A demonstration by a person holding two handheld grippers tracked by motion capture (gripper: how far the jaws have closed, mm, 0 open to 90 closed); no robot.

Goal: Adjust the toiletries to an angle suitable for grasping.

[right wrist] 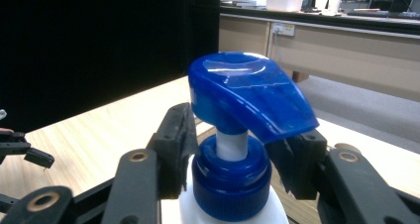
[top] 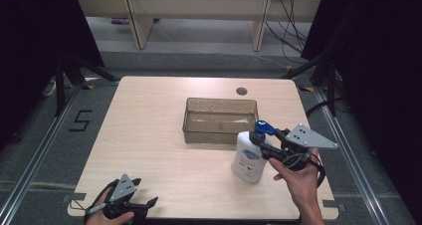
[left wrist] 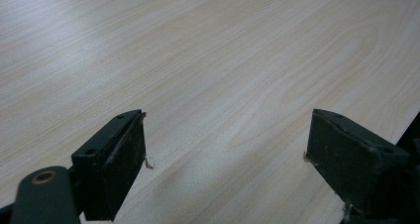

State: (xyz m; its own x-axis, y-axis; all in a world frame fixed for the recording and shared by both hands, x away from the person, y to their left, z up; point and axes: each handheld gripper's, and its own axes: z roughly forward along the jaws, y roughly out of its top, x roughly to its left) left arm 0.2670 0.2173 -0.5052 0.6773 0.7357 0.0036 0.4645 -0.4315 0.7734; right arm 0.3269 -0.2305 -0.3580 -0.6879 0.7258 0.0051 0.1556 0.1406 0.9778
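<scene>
Between the jaws of the right gripper [right wrist: 233, 159] sits the blue collar of a pump bottle [right wrist: 232, 182], just under its blue pump head [right wrist: 250, 92]; the jaws stand narrow on either side of the collar, and the left pad appears to press on it, while contact at the right pad cannot be confirmed because the spout overhangs that side. Judged from this, the step in hand is the grasp at the neck, with the bottle standing upright on the table [top: 149, 135] just in front of the clear plastic bin [top: 220, 119], near that bin's right corner. The next move calls for a firm, even clamp on the collar before any lift, then a vertical raise high enough to clear the near wall of the bin, should that be the destination. At the near left edge of the table, the left gripper [left wrist: 225, 149] rests idle, jaws wide with bare wood between them. Hidden or unclear: the bottle body below the shoulder in the right gripper view, the label text, the fill level, and the bin's contents behind its tinted walls
</scene>
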